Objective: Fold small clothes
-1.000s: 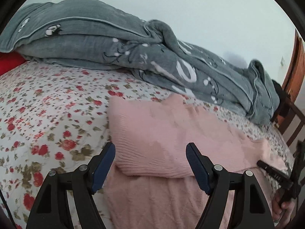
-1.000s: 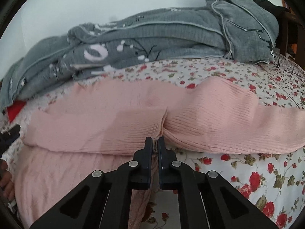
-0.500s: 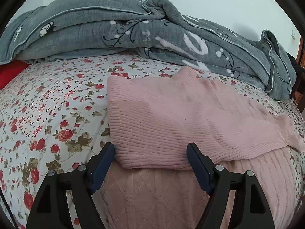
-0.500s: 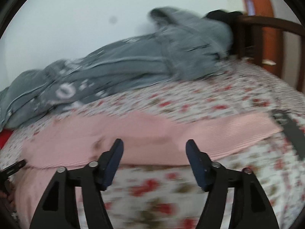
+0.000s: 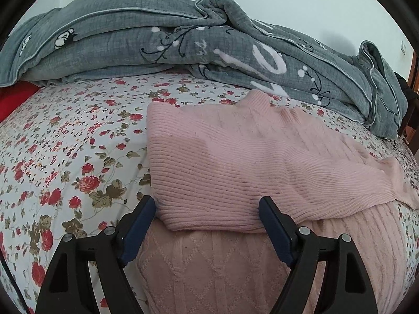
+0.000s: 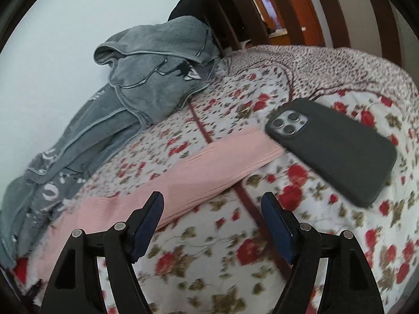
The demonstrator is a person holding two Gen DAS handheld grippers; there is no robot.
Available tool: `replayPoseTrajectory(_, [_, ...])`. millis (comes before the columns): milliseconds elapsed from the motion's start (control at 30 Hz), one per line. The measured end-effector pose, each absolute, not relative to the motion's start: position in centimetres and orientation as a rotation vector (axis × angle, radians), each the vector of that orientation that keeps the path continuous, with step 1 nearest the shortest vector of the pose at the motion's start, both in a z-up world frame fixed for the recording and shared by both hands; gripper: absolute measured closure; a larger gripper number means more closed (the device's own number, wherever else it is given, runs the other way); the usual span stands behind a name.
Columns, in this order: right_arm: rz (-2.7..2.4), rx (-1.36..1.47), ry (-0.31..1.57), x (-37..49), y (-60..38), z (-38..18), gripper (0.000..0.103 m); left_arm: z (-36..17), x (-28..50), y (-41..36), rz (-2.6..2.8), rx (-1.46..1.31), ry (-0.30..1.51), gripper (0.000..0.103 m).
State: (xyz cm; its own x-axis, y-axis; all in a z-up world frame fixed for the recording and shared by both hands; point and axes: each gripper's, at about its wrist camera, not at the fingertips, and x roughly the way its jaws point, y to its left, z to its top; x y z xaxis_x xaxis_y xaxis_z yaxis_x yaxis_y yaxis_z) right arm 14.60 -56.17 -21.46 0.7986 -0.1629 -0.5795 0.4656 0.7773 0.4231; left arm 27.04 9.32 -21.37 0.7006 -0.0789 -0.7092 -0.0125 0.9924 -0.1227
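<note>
A pink knit sweater (image 5: pixel 235 162) lies on the floral bedsheet (image 5: pixel 68 141), its upper part folded over the lower body (image 5: pixel 214 267). One sleeve trails off to the right (image 5: pixel 392 183). My left gripper (image 5: pixel 209 225) is open and empty, its fingers on either side of the folded edge. In the right wrist view the sleeve (image 6: pixel 199 172) stretches across the sheet toward a phone. My right gripper (image 6: pixel 212 222) is open and empty, just above the sheet beside the sleeve.
A grey quilt (image 5: pixel 183 47) is heaped along the wall behind the sweater; it also shows in the right wrist view (image 6: pixel 146 83). A dark phone (image 6: pixel 337 146) lies face down by the sleeve's end. A wooden bed frame (image 6: pixel 262 21) rises behind.
My right gripper let go of the sweater's fold, opened, and swung right toward the sleeve's end and the phone. My left gripper stayed open, its view drawing back and leveling.
</note>
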Motion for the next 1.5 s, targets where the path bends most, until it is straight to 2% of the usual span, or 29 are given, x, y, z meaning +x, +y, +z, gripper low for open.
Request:
replayPoseTrajectory(167, [-0.388,0.561,0.562,16.3,-56.9,-21.8,0.029,-21.4,27.0,9.4,-0.040,-0.130,0.796,0.022])
replayPoseTrajectory(267, [-0.387,0.563,0.594,17.9,-58.0,-22.0,0.038,-21.5,27.0,9.5,-0.044,-0.139,0.798,0.021])
replayPoseTrajectory(333, [-0.409,0.587,0.623,18.8,-59.0,-22.5,0.054,-21.5,27.0,9.6,-0.046,-0.142,0.799,0.021])
replayPoseTrajectory(400, [-0.442,0.594,0.601,18.5,-59.4,-22.3,0.087,-21.5,27.0,9.6,-0.045,-0.140,0.799,0.021])
replayPoseTrajectory(433, [-0.433,0.598,0.582,18.3,-59.5,-22.1,0.095,-21.5,27.0,9.5,-0.044,-0.138,0.799,0.021])
replayPoseTrajectory(467, [-0.409,0.595,0.557,18.0,-59.3,-21.8,0.097,-21.5,27.0,9.5,-0.041,-0.134,0.799,0.021])
replayPoseTrajectory(633, [-0.442,0.432,0.460,17.2,-56.3,-19.5,0.098,-21.4,26.9,9.1,-0.031,-0.114,0.792,0.021])
replayPoseTrajectory(833, [-0.394,0.422,0.304,16.3,-52.1,-15.1,0.098,-21.0,26.5,9.8,-0.060,-0.170,0.778,0.021])
replayPoseTrajectory(1100, [-0.231,0.161,0.238,18.8,-38.4,-5.4,0.098,-19.4,24.6,12.7,-0.104,-0.319,0.718,0.021])
replayPoseTrajectory(1233, [-0.119,0.115,0.229,20.7,-30.4,-2.3,0.098,-18.7,23.9,15.1,-0.069,-0.353,0.713,0.021])
replayPoseTrajectory(1367, [0.015,0.094,0.256,22.7,-22.2,-1.9,0.098,-18.5,23.2,18.8,-0.001,-0.447,0.695,0.021])
replayPoseTrajectory(1500, [0.153,0.074,0.333,24.9,-13.5,-3.9,0.098,-19.1,23.2,21.6,0.079,-0.481,0.733,0.021])
